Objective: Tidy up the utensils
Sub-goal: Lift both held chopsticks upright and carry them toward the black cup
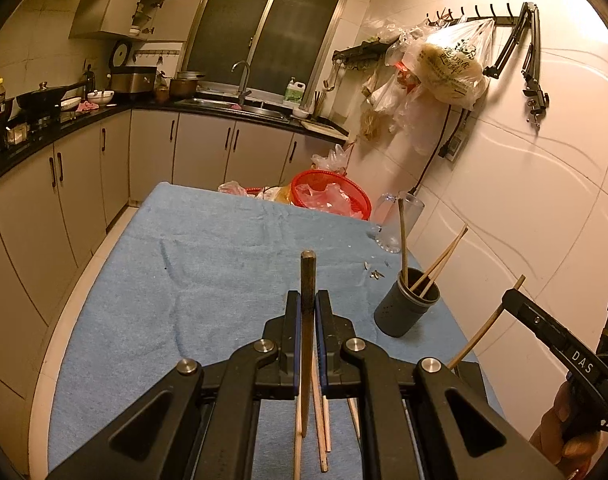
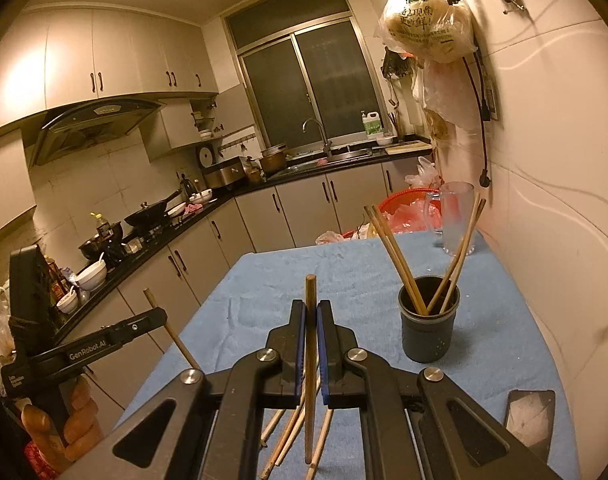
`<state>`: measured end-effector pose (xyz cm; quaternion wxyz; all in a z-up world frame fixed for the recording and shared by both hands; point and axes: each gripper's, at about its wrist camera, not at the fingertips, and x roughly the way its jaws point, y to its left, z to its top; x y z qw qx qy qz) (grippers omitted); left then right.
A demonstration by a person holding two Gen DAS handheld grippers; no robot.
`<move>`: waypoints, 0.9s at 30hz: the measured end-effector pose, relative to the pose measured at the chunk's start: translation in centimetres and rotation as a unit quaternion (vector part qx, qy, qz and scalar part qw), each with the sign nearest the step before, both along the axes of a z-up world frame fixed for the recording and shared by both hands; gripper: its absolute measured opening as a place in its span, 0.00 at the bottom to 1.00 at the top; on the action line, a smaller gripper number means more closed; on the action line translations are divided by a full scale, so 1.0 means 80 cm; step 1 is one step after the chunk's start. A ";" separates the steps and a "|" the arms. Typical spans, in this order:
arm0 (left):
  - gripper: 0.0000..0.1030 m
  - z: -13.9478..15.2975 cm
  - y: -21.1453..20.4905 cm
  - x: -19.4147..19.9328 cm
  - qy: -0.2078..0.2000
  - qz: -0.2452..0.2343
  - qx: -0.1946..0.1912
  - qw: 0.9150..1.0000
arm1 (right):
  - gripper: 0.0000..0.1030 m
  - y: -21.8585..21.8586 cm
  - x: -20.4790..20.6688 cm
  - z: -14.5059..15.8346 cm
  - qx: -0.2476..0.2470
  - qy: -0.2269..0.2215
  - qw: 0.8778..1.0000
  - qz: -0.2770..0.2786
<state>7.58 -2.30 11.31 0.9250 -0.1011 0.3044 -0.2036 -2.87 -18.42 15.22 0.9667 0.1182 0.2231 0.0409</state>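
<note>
My left gripper (image 1: 308, 300) is shut on a dark-tipped wooden chopstick (image 1: 307, 276) and holds it upright above the blue cloth. My right gripper (image 2: 311, 310) is shut on another wooden chopstick (image 2: 310, 292), also upright. A dark grey holder cup (image 1: 406, 306) stands to the right with several chopsticks in it; it also shows in the right wrist view (image 2: 428, 318). Loose chopsticks (image 1: 324, 420) lie on the cloth under the left gripper and under the right one (image 2: 287, 436). The right gripper shows at the right edge of the left view (image 1: 516, 300), and the left gripper at the left of the right view (image 2: 159, 314).
The blue cloth (image 1: 207, 264) covers a table against the tiled wall. A clear glass mug (image 2: 456, 216) stands behind the holder. A red basket with plastic bags (image 1: 332, 196) sits past the far edge. A phone (image 2: 530, 416) lies at the right front. Kitchen counters run along the left.
</note>
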 end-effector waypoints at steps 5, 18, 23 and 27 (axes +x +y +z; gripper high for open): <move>0.07 0.004 -0.003 -0.003 -0.004 -0.003 0.002 1.000 | 0.06 0.000 -0.002 0.003 0.000 -0.003 1.000 -0.001; 0.07 0.014 -0.008 -0.012 -0.020 0.001 0.013 1.000 | 0.06 0.001 -0.002 0.006 -0.002 -0.006 1.000 0.001; 0.07 0.015 -0.012 -0.014 -0.025 0.004 0.022 0.999 | 0.06 0.001 -0.003 0.007 -0.001 -0.006 1.000 0.000; 0.07 0.015 -0.012 -0.014 -0.025 0.005 0.024 0.999 | 0.06 0.000 -0.004 0.008 0.000 -0.007 1.000 0.000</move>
